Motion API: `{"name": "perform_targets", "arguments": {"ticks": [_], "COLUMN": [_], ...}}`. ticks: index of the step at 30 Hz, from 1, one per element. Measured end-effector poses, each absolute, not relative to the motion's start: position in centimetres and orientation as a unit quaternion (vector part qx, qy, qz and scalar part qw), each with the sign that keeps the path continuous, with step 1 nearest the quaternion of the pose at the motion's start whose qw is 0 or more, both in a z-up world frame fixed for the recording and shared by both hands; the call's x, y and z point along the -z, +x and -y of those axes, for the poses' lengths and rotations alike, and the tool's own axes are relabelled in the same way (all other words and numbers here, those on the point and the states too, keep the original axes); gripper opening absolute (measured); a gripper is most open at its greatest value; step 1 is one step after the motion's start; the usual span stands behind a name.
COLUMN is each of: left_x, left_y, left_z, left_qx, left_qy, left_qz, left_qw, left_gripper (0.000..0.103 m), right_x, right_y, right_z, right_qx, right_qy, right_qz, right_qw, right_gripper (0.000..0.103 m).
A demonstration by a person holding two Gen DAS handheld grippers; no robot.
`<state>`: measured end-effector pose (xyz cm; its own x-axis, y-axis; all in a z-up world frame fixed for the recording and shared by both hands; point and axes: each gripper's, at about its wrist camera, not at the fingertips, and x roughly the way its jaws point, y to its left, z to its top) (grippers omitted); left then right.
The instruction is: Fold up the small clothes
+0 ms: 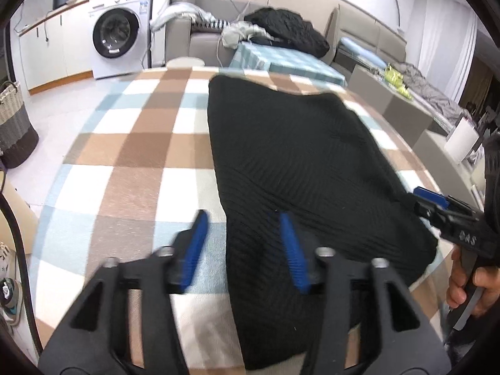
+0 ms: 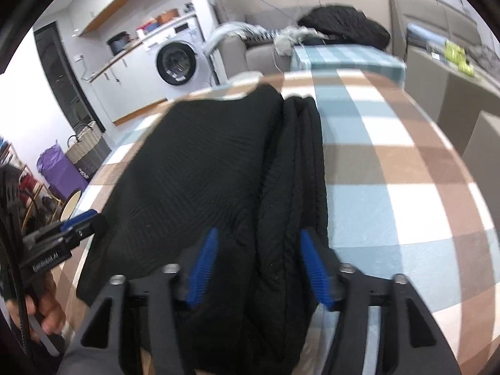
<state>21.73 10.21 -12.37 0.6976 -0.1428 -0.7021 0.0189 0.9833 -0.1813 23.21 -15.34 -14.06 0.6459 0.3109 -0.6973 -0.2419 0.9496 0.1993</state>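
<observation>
Since the black knit garment (image 1: 300,162) lies folded on the checked blanket (image 1: 131,143) that covers the table, with both tools poised over its near end, it reads as a soft, fairly thick ribbed fabric that will sag and drape as soon as it is lifted. It looks light enough for one pinch at each corner, but a knit of this kind stretches, so a hold far out on a thin edge would likely pull the shape askew. From the right wrist view the right-hand side of the garment shows several stacked layers in a bulky roll (image 2: 300,162), and a grasp there ought to take in every layer, or the lower ones may slide out. The left gripper (image 1: 247,250) stands spread, one blue pad (image 1: 195,243) over bare blanket and the other over the cloth, straddling the garment's left edge with nothing pinched. The right gripper (image 2: 259,268) is likewise spread, its pads on either side of the thick ridge of fabric, not pressing on it as far as the blurred view allows. Best holds, in my judgement, are the two near corners, taken deep enough to catch the full thickness. The matte knit should not be slippery against the ridged pads, and nothing about it is fragile, though a snagged loop is possible
</observation>
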Motion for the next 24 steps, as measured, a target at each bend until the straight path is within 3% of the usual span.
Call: {"name": "perform_targets", "arguments": {"ticks": [3, 5, 10, 24], "left_x": [11.0, 10.2, 8.5, 8.9], "left_y": [20.2, 19.1, 16.9, 14.1], "left_z": [-10.3, -10.3, -10.2, -10.5], "left_qx": [0.039, 0.043, 0.041, 0.054], "left_qy": [-0.068, -0.065, -0.048, -0.039], "left_qz": [-0.360, -0.342, -0.297, -0.240], "left_qw": [0.930, 0.936, 0.953, 0.969], "left_gripper": [0.080, 0.084, 0.102, 0.102], "right_x": [12.6, 11.5, 9.8, 10.9], "right_y": [21.2, 19.8, 17.7, 14.6], "right_z": [15.5, 16.0, 17.5, 19.2], "right_qx": [-0.167, -0.177, -0.196, -0.224], "right_qy": [0.014, 0.011, 0.022, 0.005], "right_qz": [-0.354, -0.326, -0.280, -0.222], "right_qw": [0.920, 0.929, 0.940, 0.949], "right_gripper": [0.093, 0.100, 0.103, 0.103]}}
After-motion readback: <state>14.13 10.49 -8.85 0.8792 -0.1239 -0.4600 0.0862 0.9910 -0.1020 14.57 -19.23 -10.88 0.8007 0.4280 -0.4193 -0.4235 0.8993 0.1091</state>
